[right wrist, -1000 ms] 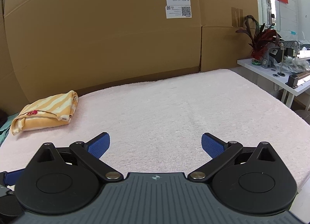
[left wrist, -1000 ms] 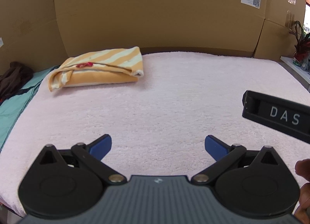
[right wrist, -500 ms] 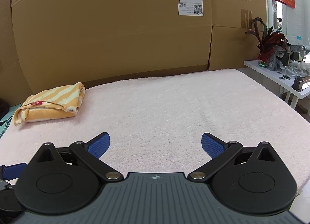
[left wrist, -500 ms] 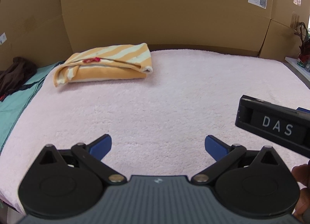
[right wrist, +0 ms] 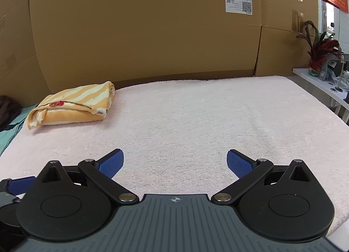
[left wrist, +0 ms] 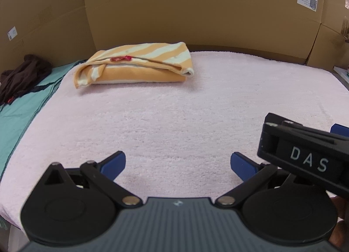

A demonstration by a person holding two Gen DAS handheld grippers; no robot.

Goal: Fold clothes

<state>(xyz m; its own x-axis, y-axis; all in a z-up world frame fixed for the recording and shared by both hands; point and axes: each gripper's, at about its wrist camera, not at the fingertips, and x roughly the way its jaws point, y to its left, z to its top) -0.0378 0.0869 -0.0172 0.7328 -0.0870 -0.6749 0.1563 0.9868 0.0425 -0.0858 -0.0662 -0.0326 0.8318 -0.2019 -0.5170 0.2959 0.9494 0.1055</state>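
A folded orange-and-cream striped garment [left wrist: 135,66] with a small red mark lies at the far left of the pink towel-covered surface [left wrist: 185,110]. It shows in the right wrist view too, the striped garment [right wrist: 72,105] far off to the left. My left gripper [left wrist: 177,164] is open over bare pink cloth, well short of the garment, with nothing between its blue pads. My right gripper [right wrist: 174,163] is open as well and holds nothing. The black body of the right gripper [left wrist: 305,156], marked DAS, crosses the left wrist view's right side.
Tall cardboard boxes [right wrist: 141,29] wall off the back. A teal cloth [left wrist: 19,116] with a dark brown heap of clothes [left wrist: 21,75] lies left of the pink surface. A white side table [right wrist: 322,86] with a red-leaved plant [right wrist: 322,49] stands right.
Both views have swung left, so the striped garment sits nearer the middle and larger. The DAS-marked body has slid lower and further into the left wrist view. Both grippers stay open.
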